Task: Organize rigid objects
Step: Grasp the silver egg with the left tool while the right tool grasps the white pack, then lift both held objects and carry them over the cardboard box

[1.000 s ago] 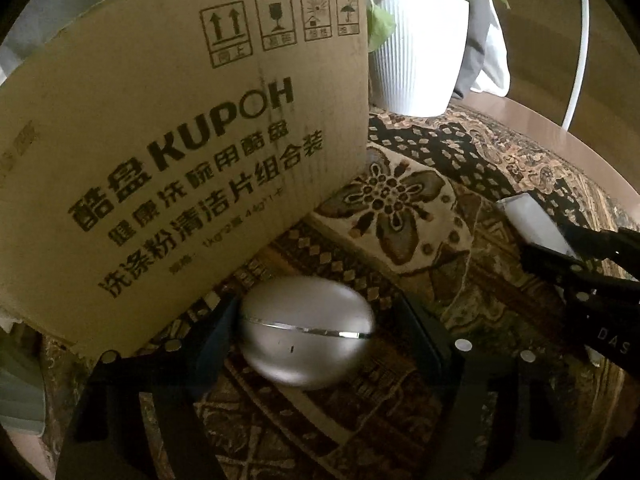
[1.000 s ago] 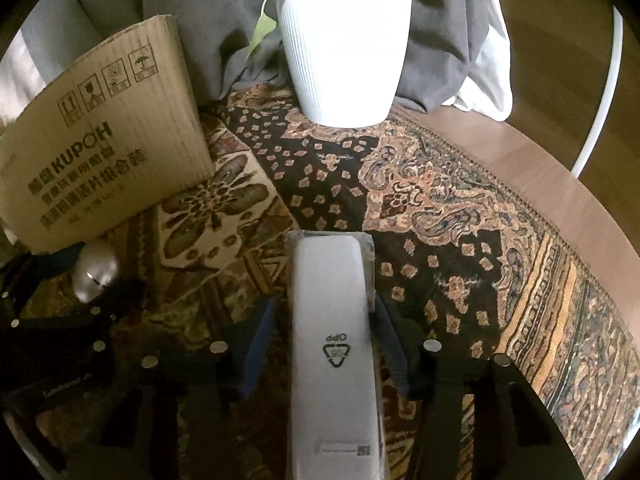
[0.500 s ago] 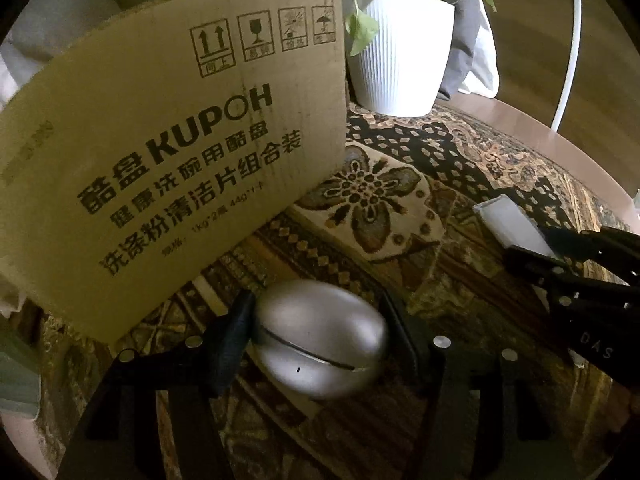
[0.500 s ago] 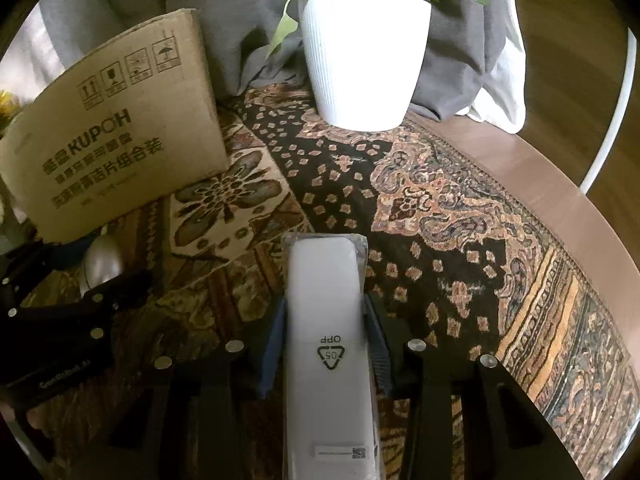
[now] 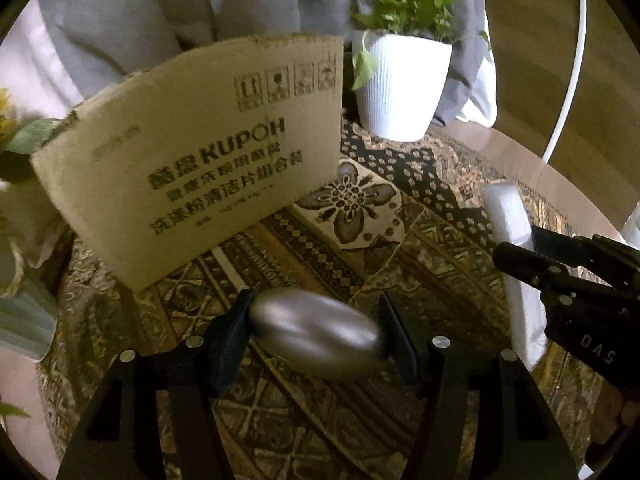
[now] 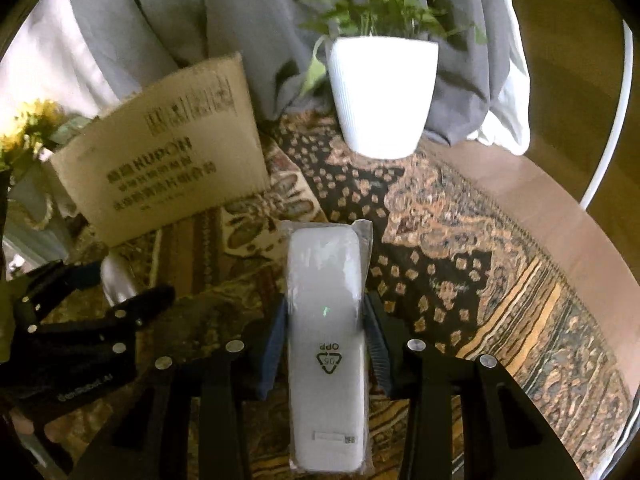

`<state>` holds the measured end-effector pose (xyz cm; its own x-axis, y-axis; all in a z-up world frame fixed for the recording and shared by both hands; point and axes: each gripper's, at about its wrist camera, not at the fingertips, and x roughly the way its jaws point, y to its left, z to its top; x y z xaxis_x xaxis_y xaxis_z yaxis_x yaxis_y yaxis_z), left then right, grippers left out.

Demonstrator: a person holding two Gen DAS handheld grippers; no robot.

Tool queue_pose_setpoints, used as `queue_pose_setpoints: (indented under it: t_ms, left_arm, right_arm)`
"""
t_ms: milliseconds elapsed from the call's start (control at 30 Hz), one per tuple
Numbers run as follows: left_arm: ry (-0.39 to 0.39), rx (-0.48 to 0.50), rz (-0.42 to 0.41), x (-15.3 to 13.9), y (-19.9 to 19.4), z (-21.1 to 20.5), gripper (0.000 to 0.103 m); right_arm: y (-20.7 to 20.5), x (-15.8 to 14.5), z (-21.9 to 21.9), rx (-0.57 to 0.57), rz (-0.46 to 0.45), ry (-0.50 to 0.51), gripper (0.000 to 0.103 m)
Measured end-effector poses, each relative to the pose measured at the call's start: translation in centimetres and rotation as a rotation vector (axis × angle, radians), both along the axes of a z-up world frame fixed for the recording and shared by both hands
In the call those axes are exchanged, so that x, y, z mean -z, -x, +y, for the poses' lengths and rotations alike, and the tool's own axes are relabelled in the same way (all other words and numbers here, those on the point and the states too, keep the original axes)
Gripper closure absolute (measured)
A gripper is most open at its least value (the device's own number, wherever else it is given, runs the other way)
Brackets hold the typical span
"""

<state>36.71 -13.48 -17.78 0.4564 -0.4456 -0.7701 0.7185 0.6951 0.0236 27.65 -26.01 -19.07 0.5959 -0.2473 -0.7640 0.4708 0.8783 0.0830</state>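
Observation:
A silver egg-shaped case sits tilted between the pads of my left gripper, which is shut on it and holds it above the patterned cloth. A long white device in a clear plastic sleeve is clamped lengthwise in my right gripper. In the left wrist view the right gripper and its white device show at the right edge. The right wrist view catches the left gripper and the silver case at the lower left. A cardboard box printed KUPOH stands behind the case.
A white ribbed plant pot with green leaves stands at the back on the patterned cloth. Grey fabric hangs behind the box. Yellow flowers are at the far left. The round wooden table rim curves at the right.
Both grippers closed on their objects and rose. The silver case tilted as it left the cloth, and the white device came up too. The box and pot look farther away.

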Motion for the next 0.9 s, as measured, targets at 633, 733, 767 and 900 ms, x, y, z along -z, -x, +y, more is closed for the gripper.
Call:
queue_pose_setpoints:
  t_ms: [633,733,767,900]
  left_arm:
    - [0.058,-0.096,-0.106,-6.5,4.6,2.0,0.041]
    - [0.073,-0.114,-0.128,-7.8,5.1,2.3,0.041]
    - [0.076,-0.122,-0.135,-8.2,5.2,2.4,0.041]
    - [0.092,-0.154,-0.162,-10.0,5.6,2.8,0.041]
  right_arm:
    - [3.7,-6.6,1.8,-0.091,-0.155,0.068,0.063]
    - [4.1,-7.8,2.0,-0.11,-0.178,0.077,0.063]
    - [4.2,-8.2,2.1,-0.116,-0.187,0.082,0.063]
    - [4.2,-9.8,2.4,-0.145,-0.218,0.091,0.063]
